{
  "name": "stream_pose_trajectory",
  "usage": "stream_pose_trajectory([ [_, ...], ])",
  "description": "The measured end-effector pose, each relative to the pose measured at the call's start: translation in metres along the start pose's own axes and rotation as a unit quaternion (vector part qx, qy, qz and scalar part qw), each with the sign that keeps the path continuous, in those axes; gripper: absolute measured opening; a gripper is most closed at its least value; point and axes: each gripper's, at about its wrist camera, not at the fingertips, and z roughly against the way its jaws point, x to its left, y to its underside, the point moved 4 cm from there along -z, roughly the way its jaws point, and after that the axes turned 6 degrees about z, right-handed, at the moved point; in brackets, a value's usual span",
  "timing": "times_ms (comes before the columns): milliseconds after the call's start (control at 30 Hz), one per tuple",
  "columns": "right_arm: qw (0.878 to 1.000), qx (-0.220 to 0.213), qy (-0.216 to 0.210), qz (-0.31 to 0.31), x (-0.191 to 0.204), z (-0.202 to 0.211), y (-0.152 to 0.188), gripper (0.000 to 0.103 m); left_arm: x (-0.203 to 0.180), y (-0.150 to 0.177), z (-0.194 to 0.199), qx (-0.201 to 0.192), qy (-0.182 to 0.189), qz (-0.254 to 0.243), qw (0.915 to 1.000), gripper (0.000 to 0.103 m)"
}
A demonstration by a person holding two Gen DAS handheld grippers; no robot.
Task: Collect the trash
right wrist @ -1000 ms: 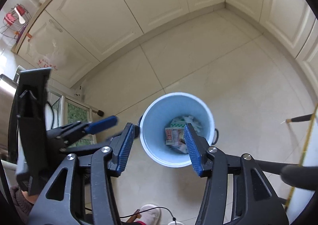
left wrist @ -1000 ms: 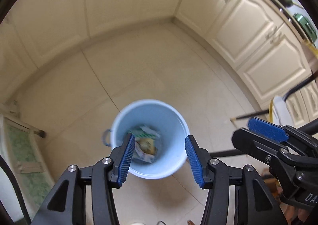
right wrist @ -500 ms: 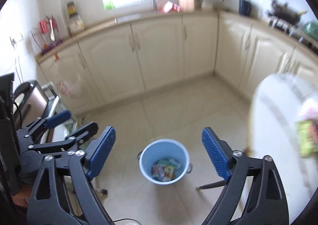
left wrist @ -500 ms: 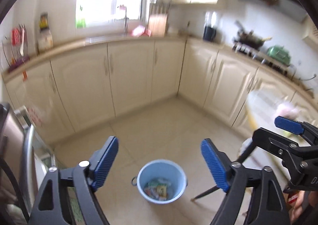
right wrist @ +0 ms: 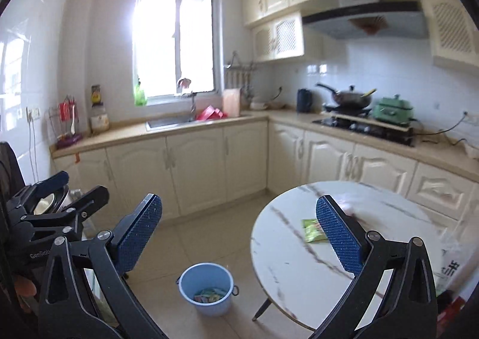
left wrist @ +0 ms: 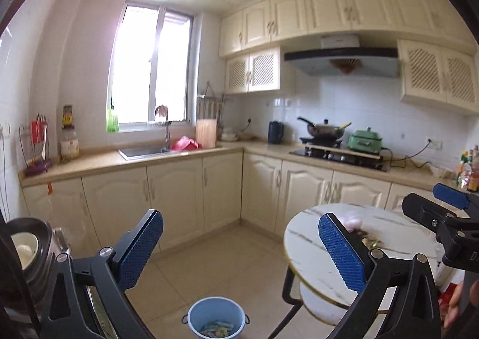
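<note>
Both claws up front, left gripper (left wrist: 241, 247) and right gripper (right wrist: 239, 232), jaws just swung wide apart, nothing between them. Lower down, blue bucket (right wrist: 206, 288) on the floor tiles with wrappers inside (colourful pile). Beside it, round marble table (right wrist: 299, 267) with a green wrapper (right wrist: 311, 229) lying on top. Beyond, cream cabinets (right wrist: 194, 165), sink (right wrist: 167, 122).

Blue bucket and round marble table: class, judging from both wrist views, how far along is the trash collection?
Done: several wrappers already lie in the light blue plastic bucket on the floor. In hand: nothing; the left gripper and right gripper have just been opening and hold nothing. Left: a green wrapper on the round white marble table, plus something pinkish behind it, too blurred to identify.
</note>
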Motion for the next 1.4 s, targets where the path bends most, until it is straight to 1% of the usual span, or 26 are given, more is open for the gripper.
stream_pose_trajectory([
  [67,1.0,-0.017,0.011,-0.005,-0.009,0.029,-0.009,0.103,-0.017,0.015,0.034,-0.016,0.008,-0.008,0.9998,0.102],
  [133,0.999,-0.03,0.023,-0.009,-0.018,0.054,-0.017,0.103,-0.027,0.025,0.064,-0.031,0.024,-0.014,0.9991,0.102],
  [167,0.999,-0.038,0.028,-0.011,-0.022,0.064,-0.019,0.103,-0.035,0.041,0.093,-0.039,0.029,-0.017,0.9987,0.102],
  [200,0.998,-0.043,0.033,-0.012,-0.025,0.071,-0.021,0.103,-0.041,0.052,0.104,-0.046,0.033,-0.019,0.9982,0.102],
  [267,0.998,-0.053,0.043,-0.014,-0.03,0.088,-0.026,0.103,-0.034,0.067,0.124,-0.061,0.035,-0.021,0.9973,0.102],
  [333,0.997,-0.059,0.05,-0.014,-0.034,0.1,-0.028,0.103,-0.036,0.073,0.135,-0.069,0.045,-0.022,0.9964,0.102],
  [367,0.997,-0.061,0.055,-0.014,-0.035,0.104,-0.03,0.103,-0.039,0.089,0.146,-0.069,0.045,-0.023,0.9963,0.102],
  [400,0.996,-0.064,0.058,-0.013,-0.037,0.108,-0.03,0.103,-0.041,0.095,0.151,-0.07,0.045,-0.024,0.9963,0.102],
  [500,0.995,-0.07,0.069,-0.015,-0.042,0.117,-0.032,0.103,-0.044,0.104,0.154,-0.067,0.047,-0.025,0.9963,0.102],
  [600,0.994,-0.072,0.08,-0.017,-0.046,0.119,-0.032,0.103,-0.051,0.103,0.154,-0.063,0.048,-0.025,0.9965,0.102],
  [767,0.993,-0.068,0.089,-0.026,-0.061,0.116,-0.028,0.103,-0.062,0.09,0.136,-0.053,0.049,-0.031,0.9969,0.102],
  [833,0.993,-0.062,0.093,-0.031,-0.07,0.111,-0.024,0.103,-0.064,0.091,0.132,-0.046,0.052,-0.034,0.997,0.102],
  [900,0.992,-0.06,0.1,-0.037,-0.08,0.11,-0.02,0.103,-0.073,0.079,0.114,-0.039,0.053,-0.036,0.9972,0.102],
  [933,0.992,-0.056,0.105,-0.04,-0.085,0.107,-0.017,0.103,-0.072,0.082,0.109,-0.032,0.054,-0.035,0.9974,0.102],
  [967,0.992,-0.051,0.11,-0.042,-0.091,0.104,-0.015,0.103,-0.081,0.068,0.09,-0.025,0.055,-0.034,0.9976,0.102],
  [1033,0.991,-0.038,0.121,-0.048,-0.105,0.095,-0.01,0.103,-0.09,0.062,0.067,-0.005,0.055,-0.035,0.9979,0.102],
  [1167,0.988,-0.002,0.137,-0.065,-0.134,0.067,0.011,0.103,-0.102,0.068,0.019,0.044,0.062,-0.035,0.9965,0.102],
  [1300,0.985,0.05,0.144,-0.08,-0.163,0.027,0.04,0.103,-0.123,0.079,-0.034,0.101,0.07,-0.044,0.9915,0.102],
  [1400,0.982,0.082,0.141,-0.093,-0.185,-0.004,0.06,0.103,-0.143,0.085,-0.076,0.145,0.076,-0.053,0.9851,0.102],
])
